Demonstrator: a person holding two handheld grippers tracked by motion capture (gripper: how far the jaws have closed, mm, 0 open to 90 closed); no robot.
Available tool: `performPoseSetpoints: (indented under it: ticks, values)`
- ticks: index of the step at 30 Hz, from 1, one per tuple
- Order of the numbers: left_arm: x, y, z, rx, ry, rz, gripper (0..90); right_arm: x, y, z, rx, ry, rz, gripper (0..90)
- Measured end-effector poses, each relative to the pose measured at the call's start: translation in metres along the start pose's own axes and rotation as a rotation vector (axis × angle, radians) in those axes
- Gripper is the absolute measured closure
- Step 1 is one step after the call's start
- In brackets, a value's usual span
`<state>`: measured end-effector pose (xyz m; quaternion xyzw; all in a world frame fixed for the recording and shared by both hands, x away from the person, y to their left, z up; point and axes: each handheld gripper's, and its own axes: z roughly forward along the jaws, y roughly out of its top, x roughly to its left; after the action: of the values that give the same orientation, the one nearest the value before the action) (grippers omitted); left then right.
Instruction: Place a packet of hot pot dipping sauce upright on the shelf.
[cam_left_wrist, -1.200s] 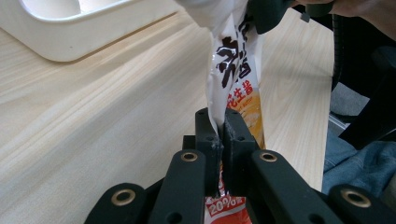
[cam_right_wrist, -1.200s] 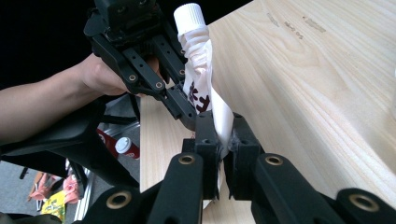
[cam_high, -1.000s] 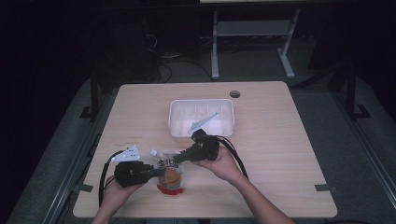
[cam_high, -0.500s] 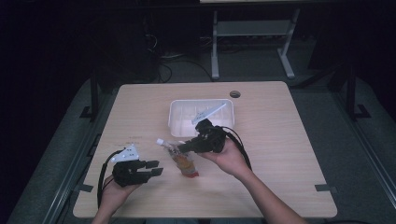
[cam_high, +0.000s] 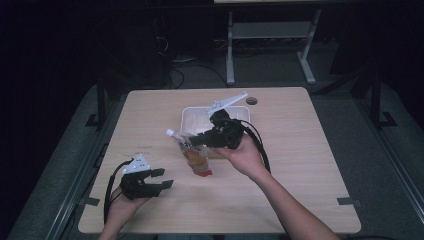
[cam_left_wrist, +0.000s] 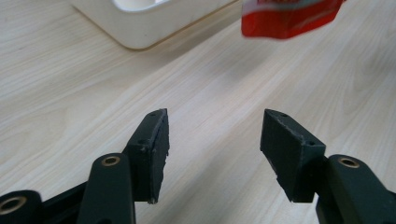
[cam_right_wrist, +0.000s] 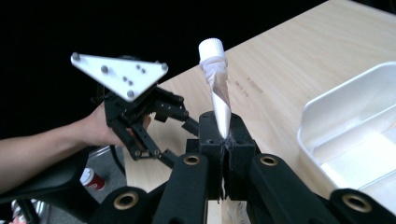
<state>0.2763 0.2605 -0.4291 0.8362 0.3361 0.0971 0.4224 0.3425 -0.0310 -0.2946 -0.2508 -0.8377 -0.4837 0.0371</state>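
High view, nearest the person: the left claw (cam_high: 161, 179) sits low over the bench (cam_high: 300, 165), its jaws having just been opening, spread with only bare wood between them. Farther in, the right claw (cam_high: 192, 141) is clenched on the neck of a clear pouch (cam_high: 194, 157) with a white cap (cam_right_wrist: 211, 48) and red bottom, hanging lifted above the bench. Beyond it sits a white tray (cam_high: 190, 117).

Pouch (cam_high: 194, 156) now off the table in right tool (cam_high: 196, 140), left tool (cam_high: 162, 178) newly opened, empty.
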Motion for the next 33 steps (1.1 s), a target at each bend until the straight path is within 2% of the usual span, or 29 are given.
performPoseSetpoints:
  ticks: [4, 9, 13, 16, 17, 19, 20, 21, 26, 29, 33]
  values:
    - [0.002, -0.001, -0.001, -0.004, 0.014, -0.012, 39.5, 0.0, 0.009, -0.002, -0.018, -0.022, 0.003, 87.6]
    - [0.003, 0.0, -0.001, -0.003, 0.026, -0.017, 36.9, -0.005, 0.027, -0.004, -0.045, -0.08, 0.003, 87.6]
    - [0.002, -0.001, 0.0, 0.005, 0.03, -0.014, 36.2, -0.015, 0.038, -0.004, -0.084, -0.095, 0.039, 87.6]
    - [0.002, -0.001, 0.0, 0.018, 0.04, -0.008, 35.9, -0.023, 0.046, -0.002, -0.101, -0.137, 0.059, 87.7]
    - [0.002, -0.001, 0.0, 0.015, 0.041, -0.007, 35.8, -0.03, 0.051, -0.001, -0.111, -0.165, 0.076, 87.7]
    - [0.002, -0.001, -0.002, 0.011, 0.046, -0.006, 35.7, -0.033, 0.053, 0.0, -0.119, -0.175, 0.083, 87.7]
    - [0.002, -0.001, -0.002, 0.008, 0.047, -0.008, 35.6, -0.04, 0.056, 0.002, -0.123, -0.196, 0.108, 87.6]
    - [0.003, -0.002, -0.002, 0.007, 0.046, -0.013, 35.6, -0.04, 0.056, 0.002, -0.123, -0.196, 0.108, 87.6]
    - [0.004, -0.002, -0.003, 0.003, 0.042, -0.015, 35.7, -0.056, 0.062, 0.009, -0.126, -0.267, 0.138, 87.6]
    - [0.005, -0.002, -0.004, -0.002, 0.044, -0.016, 35.5, -0.069, 0.062, 0.014, -0.145, -0.292, 0.19, 87.6]
    - [0.005, -0.003, -0.006, -0.004, 0.046, -0.018, 35.5, -0.076, 0.062, 0.018, -0.153, -0.309, 0.22, 87.6]
